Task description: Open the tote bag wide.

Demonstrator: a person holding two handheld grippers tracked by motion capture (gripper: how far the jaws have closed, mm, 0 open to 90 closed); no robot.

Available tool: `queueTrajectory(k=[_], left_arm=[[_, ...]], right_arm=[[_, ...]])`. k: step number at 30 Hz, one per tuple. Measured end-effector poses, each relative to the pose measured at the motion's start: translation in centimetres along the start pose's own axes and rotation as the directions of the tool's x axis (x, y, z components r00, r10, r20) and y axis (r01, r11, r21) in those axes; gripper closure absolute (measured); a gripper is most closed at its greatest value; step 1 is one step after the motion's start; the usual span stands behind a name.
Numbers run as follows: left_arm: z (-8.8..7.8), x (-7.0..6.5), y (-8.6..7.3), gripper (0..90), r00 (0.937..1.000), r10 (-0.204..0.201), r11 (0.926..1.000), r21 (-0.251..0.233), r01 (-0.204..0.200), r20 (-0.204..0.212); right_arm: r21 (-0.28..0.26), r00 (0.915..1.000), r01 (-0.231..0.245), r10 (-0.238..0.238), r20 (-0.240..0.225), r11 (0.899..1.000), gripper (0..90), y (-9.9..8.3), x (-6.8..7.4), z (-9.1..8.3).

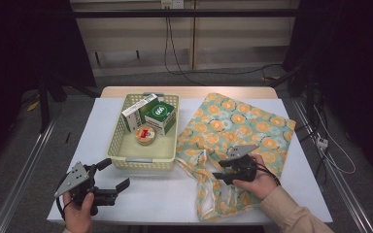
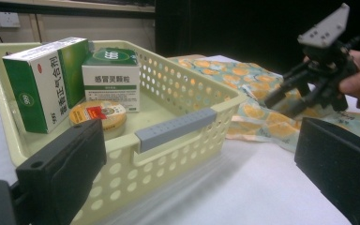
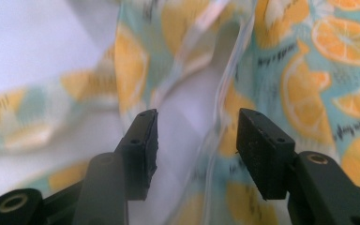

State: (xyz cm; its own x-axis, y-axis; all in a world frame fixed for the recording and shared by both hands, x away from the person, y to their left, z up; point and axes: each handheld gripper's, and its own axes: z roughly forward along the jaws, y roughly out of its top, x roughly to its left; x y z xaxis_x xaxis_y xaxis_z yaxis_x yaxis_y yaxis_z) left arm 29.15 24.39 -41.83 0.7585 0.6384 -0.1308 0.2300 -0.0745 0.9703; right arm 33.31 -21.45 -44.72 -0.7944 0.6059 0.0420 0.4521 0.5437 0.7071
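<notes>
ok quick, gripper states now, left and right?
Left gripper: open, holding nothing, near the basket.
Right gripper: open over the orange-print bag, nothing gripped.

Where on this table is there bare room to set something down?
Bare: the table strip left of the basket, and the near edge between the left gripper and the tote bag. Crowded: the basket's far half; the bag covers the right side.

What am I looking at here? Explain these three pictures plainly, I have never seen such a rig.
A person at a white table holds a hand tool with two black jaws in each hand. One camera looks down from above; one rides on each tool. The left gripper stands open and holds nothing, facing a yellow basket with two green medicine boxes and a round tin. The right gripper is open over the handles of an orange-slice print cloth bag, holding nothing.
</notes>
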Motion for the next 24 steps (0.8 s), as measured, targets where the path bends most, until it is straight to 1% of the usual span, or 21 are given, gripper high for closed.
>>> queueTrajectory(k=[2, 3, 4, 5, 7, 8, 9, 10, 11, 12, 13, 14, 15, 17, 18, 19, 21, 22, 24], left_arm=[[0.1, 0.0, 0.0, 2.1, 1.0, 0.002, 1.0, -0.001, -0.002, 0.002], [0.2, 0.0, 0.0, 2.1, 1.0, 0.004, 1.0, 0.001, -0.004, 0.005], [0.3, -0.1, 0.0, 2.1, 1.0, 0.003, 1.0, -0.001, -0.003, 0.007], [0.4, -0.1, 0.0, 2.1, 0.9999, 0.003, 1.0, 0.0, -0.003, 0.01], [0.5, -0.2, 0.0, 2.1, 0.9999, 0.002, 1.0, 0.006, -0.002, 0.011], [0.5, -0.2, 0.0, 2.1, 0.9999, 0.01, 0.9999, 0.009, -0.01, 0.012], [0.5, -0.2, 0.0, 2.1, 0.9998, 0.01, 0.9999, 0.007, -0.01, 0.016], [0.5, -0.2, 0.0, 2.1, 0.9998, 0.009, 0.9999, 0.007, -0.009, 0.016], [0.5, -0.2, 0.0, 2.1, 0.9999, 0.009, 0.9999, 0.009, -0.009, 0.013], [0.4, -0.2, 0.0, 2.1, 0.9999, 0.005, 1.0, 0.007, -0.005, 0.01], [0.4, -0.2, 0.0, 2.1, 0.9999, 0.007, 0.9999, 0.009, -0.007, 0.01], [0.4, -0.1, -0.1, 2.1, 0.9999, 0.004, 0.9999, 0.01, -0.004, 0.011], [0.4, -0.1, -0.1, 2.1, 0.9999, 0.001, 1.0, 0.006, -0.001, 0.013], [0.4, -0.1, -0.2, 2.1, 0.9999, -0.002, 1.0, 0.005, 0.002, 0.013], [0.4, -0.1, -0.2, 2.1, 0.9999, -0.001, 1.0, 0.004, 0.001, 0.013], [0.5, -0.1, -0.1, 2.1, 0.9999, -0.001, 1.0, 0.003, 0.001, 0.015], [0.5, -0.1, -0.1, 2.1, 0.9999, -0.001, 1.0, 0.004, 0.001, 0.015], [0.5, -0.2, -0.1, 2.1, 0.9999, -0.003, 1.0, 0.005, 0.003, 0.017], [0.5, -0.2, -0.1, 2.1, 0.9999, 0.0, 0.9999, 0.01, -0.001, 0.014]], right_arm=[[0.03, 0.998, 0.042, -0.043, 0.045, 0.999, 48.5, -0.6, 0.3, -0.1], [0.02, 0.9984, 0.036, -0.037, 0.043, 0.999, 50.4, -0.9, 0.2, -0.1], [0.016, 0.9994, 0.017, -0.018, 0.031, 1.0, 53.8, -0.9, 0.0, -0.1], [0.014, 0.9997, 0.001, -0.002, 0.024, 1.0, 58.3, -1.0, -0.1, -0.1], [0.008, 0.9996, 0.002, -0.002, 0.027, 1.0, 69.1, -1.0, -0.5, -0.1], [0.006, 0.9997, -0.004, 0.004, 0.024, 1.0, 74.7, -1.0, -0.7, -0.2], [0.006, 0.9996, -0.006, 0.006, 0.026, 1.0, 80.3, -1.0, -0.9, -0.2], [0.005, 0.9996, -0.004, 0.004, 0.027, 1.0, 84.6, -1.0, -1.1, -0.2], [0.005, 0.9996, -0.012, 0.012, 0.026, 1.0, 88.9, -1.0, -1.3, -0.2], [0.005, 0.9993, -0.021, 0.021, 0.03, 1.0, 89.3, -1.1, -1.5, -0.3], [0.006, 0.9987, -0.026, 0.026, 0.043, 1.0, 89.5, -1.1, -1.8, -0.3], [0.007, 0.9983, -0.037, 0.037, 0.044, 0.999, 89.7, -1.1, -2.1, -0.4], [0.002, 0.9978, -0.043, 0.043, 0.051, 0.999, 89.8, -1.1, -2.5, -0.5], [-0.004, 0.9948, -0.061, 0.061, 0.081, 0.998, 89.9, -1.2, -3.3, -0.7], [-0.009, 0.9936, -0.076, 0.076, 0.084, 0.997, 89.9, -1.3, -3.8, -0.9], [-0.014, 0.9915, -0.087, 0.088, 0.096, 0.996, 90.0, -1.4, -4.3, -1.0], [-0.01, 0.9866, -0.099, 0.099, 0.13, 0.995, 90.0, -1.6, -5.1, -1.3], [-0.019, 0.984, -0.108, 0.11, 0.14, 0.994, 90.0, -1.8, -5.5, -1.4], [-0.031, 0.976, -0.13, 0.133, 0.172, 0.991, 90.0, -2.1, -6.3, -1.9]])
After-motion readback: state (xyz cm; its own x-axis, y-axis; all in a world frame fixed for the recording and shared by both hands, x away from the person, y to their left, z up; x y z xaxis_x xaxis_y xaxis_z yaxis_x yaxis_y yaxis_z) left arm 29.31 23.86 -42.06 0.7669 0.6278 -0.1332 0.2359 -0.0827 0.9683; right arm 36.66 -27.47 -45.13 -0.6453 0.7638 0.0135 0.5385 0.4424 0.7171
